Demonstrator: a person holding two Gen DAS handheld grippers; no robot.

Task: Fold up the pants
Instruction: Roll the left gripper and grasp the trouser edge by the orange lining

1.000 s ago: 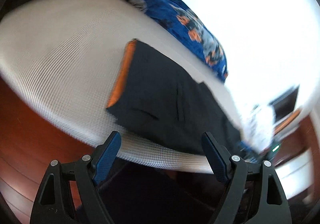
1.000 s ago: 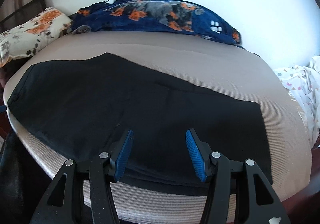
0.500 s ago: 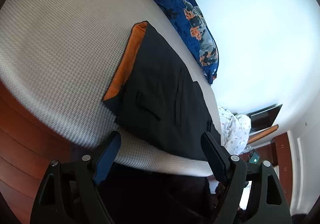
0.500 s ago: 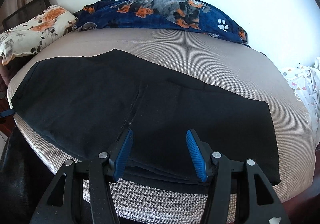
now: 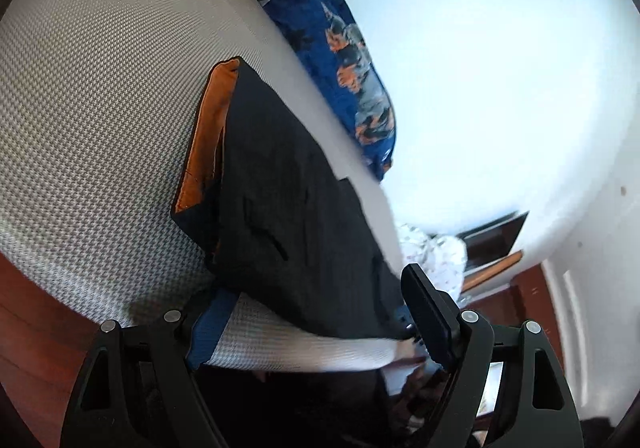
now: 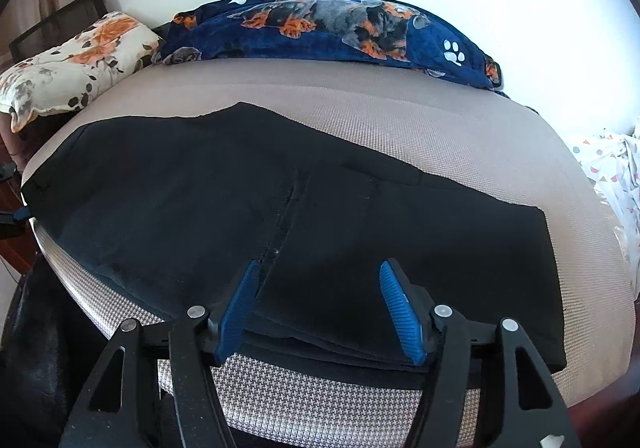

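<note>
Left wrist view: the left gripper (image 5: 316,312) is held with its fingers spread wide and nothing between them, hovering at the near edge of the grey houndstooth-weave mattress (image 5: 92,108). The black fabric pants (image 5: 288,208) lie flat on the mattress, with the orange-lined waistband opening (image 5: 204,152) at the end nearer this gripper. To do this step well, the gripper should, in the inspector's judgement, close on the waistband corner through all layers, not the top layer alone.

Right wrist view: the right gripper (image 6: 320,312) also has its fingers spread, empty, straddling the near edge of the pants (image 6: 280,224), whether touching cannot be told. The garment's long axis runs left to right across the mattress, legs stacked, hems to the right. Both grips should be taken level before lifting, to keep the fold square. A navy dog-print blanket (image 6: 340,28) lies well apart, at the wall.
</note>
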